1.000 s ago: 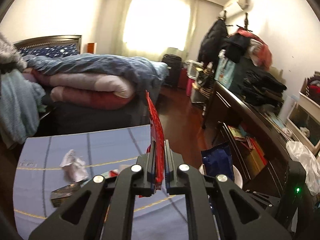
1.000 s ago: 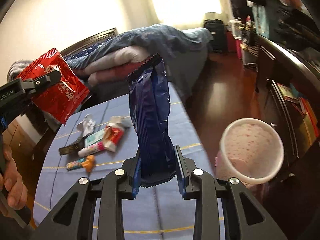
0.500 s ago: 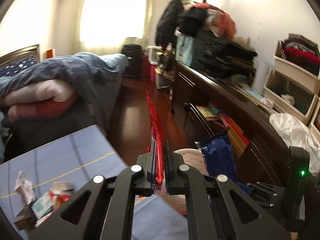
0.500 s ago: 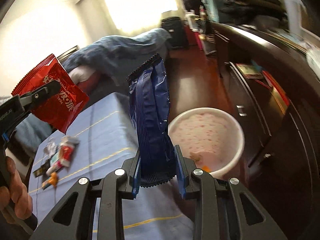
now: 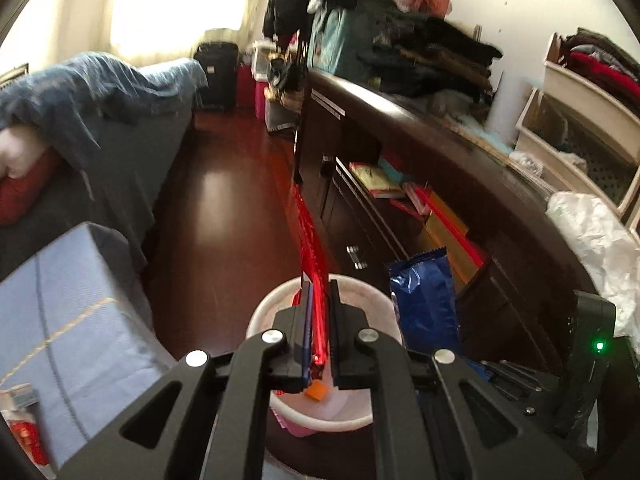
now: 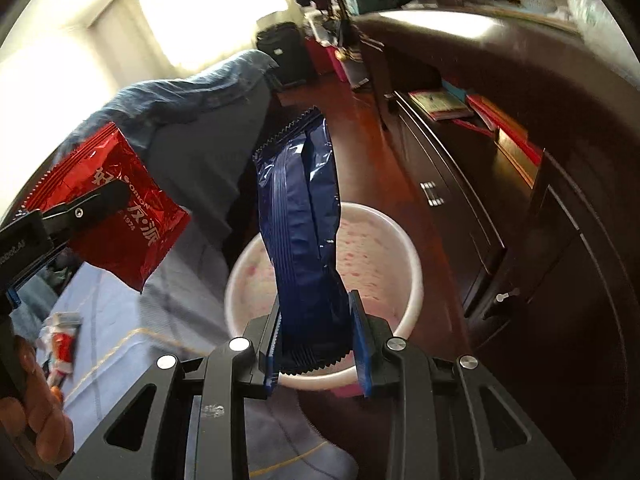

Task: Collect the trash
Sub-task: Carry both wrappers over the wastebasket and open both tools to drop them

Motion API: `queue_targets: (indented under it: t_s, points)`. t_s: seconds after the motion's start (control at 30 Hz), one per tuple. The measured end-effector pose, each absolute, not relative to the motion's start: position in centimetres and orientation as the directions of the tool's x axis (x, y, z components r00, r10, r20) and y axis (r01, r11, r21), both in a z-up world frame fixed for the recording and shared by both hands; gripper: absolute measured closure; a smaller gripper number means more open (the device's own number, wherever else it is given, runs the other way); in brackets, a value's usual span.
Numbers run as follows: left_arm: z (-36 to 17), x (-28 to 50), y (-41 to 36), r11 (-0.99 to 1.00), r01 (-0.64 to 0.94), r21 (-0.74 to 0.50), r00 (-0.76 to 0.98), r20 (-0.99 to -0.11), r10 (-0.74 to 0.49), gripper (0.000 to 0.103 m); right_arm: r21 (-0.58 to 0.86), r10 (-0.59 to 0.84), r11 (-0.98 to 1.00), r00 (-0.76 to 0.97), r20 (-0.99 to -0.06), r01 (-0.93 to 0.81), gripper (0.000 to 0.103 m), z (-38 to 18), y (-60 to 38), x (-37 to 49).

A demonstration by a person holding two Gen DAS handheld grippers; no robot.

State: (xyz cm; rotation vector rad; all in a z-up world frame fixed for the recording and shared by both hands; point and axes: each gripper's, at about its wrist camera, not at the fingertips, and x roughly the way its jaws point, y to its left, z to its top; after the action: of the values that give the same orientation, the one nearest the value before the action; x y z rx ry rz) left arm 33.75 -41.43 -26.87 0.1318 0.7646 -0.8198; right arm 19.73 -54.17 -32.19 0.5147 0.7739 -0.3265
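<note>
My left gripper [image 5: 319,292] is shut on a red snack wrapper [image 5: 310,236], seen edge-on, held above the white and pink trash bin [image 5: 276,296]. In the right wrist view the red wrapper [image 6: 116,208] hangs left of the bin [image 6: 404,240]. My right gripper [image 6: 316,300] is shut on a dark blue wrapper [image 6: 300,208], upright over the bin's near rim. The blue wrapper also shows in the left wrist view [image 5: 424,292]. An orange scrap [image 5: 316,392] lies in the bin.
A table with a blue cloth [image 5: 60,320] stands left of the bin, with more wrappers [image 6: 60,344] on it. A dark wooden dresser [image 5: 440,184] runs along the right. A bed with bedding [image 5: 80,92] is behind, across dark wood floor [image 5: 224,184].
Both grippers swung right, away from the table, and now hold their wrappers over the bin. Both stay shut on their wrappers.
</note>
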Motion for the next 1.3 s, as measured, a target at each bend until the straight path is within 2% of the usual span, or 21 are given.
queue_targets:
  t_s: [0.07, 0.13, 0.2, 0.3, 0.43, 0.5, 0.63, 0.8, 0.9, 1.07, 1.3]
  points:
    - [-28.0, 34.5, -42.4, 0.691, 0.7, -0.179, 0.424, -0.674, -0.605, 0.093, 0.31, -0.1, 0.824, 0.66, -0.745, 0.475, 0.073, -33.2, -54.8, 20.4]
    - [-29.1, 35.3, -43.3, 0.695, 0.697, -0.176, 0.417, -0.689, -0.592, 0.082, 0.301, -0.106, 0.82, 0.646, -0.756, 0.486, 0.073, -34.2, -55.2, 21.0]
    - [-29.8, 35.8, -43.9, 0.698, 0.694, -0.176, 0.417, -0.692, -0.59, 0.05, 0.29, -0.115, 0.819, 0.636, -0.764, 0.496, 0.069, -35.1, -55.6, 21.7]
    - [-30.7, 36.5, -44.3, 0.696, 0.696, -0.179, 0.414, -0.691, -0.592, 0.04, 0.282, -0.128, 0.811, 0.626, -0.769, 0.512, 0.056, -36.3, -56.1, 22.5]
    - [-30.6, 37.1, -43.8, 0.699, 0.686, -0.2, 0.413, -0.685, -0.601, 0.033, 0.278, -0.127, 0.807, 0.613, -0.78, 0.522, 0.053, -37.5, -56.5, 23.1]
    - [-30.1, 37.3, -43.0, 0.706, 0.675, -0.216, 0.421, -0.673, -0.609, 0.028, 0.282, -0.124, 0.805, 0.613, -0.781, 0.522, 0.048, -37.7, -56.5, 23.1]
    - [-28.7, 37.2, -40.7, 0.73, 0.645, -0.226, 0.456, -0.653, -0.605, 0.027, 0.284, -0.12, 0.807, 0.614, -0.78, 0.519, 0.044, -37.2, -55.9, 22.7]
    - [-26.4, 36.0, -37.2, 0.793, 0.589, -0.157, 0.554, -0.635, -0.538, 0.017, 0.283, -0.112, 0.818, 0.621, -0.775, 0.501, 0.033, -35.4, -54.0, 22.3]
    - [-25.3, 35.1, -34.3, 0.847, 0.524, -0.089, 0.628, -0.632, -0.454, 0.013, 0.289, -0.088, 0.838, 0.637, -0.766, 0.462, 0.028, -33.8, -52.1, 22.1]
    - [-24.5, 34.6, -28.9, 0.909, 0.415, -0.043, 0.683, -0.645, -0.343, 0.009, 0.286, -0.035, 0.884, 0.662, -0.748, 0.37, 0.022, -31.4, -48.2, 22.2]
    - [-25.7, 36.4, -22.1, 0.973, 0.215, 0.082, 0.726, -0.68, -0.103, 0.007, 0.286, 0.054, 0.931, 0.691, -0.721, 0.225, 0.02, -28.8, -42.5, 22.3]
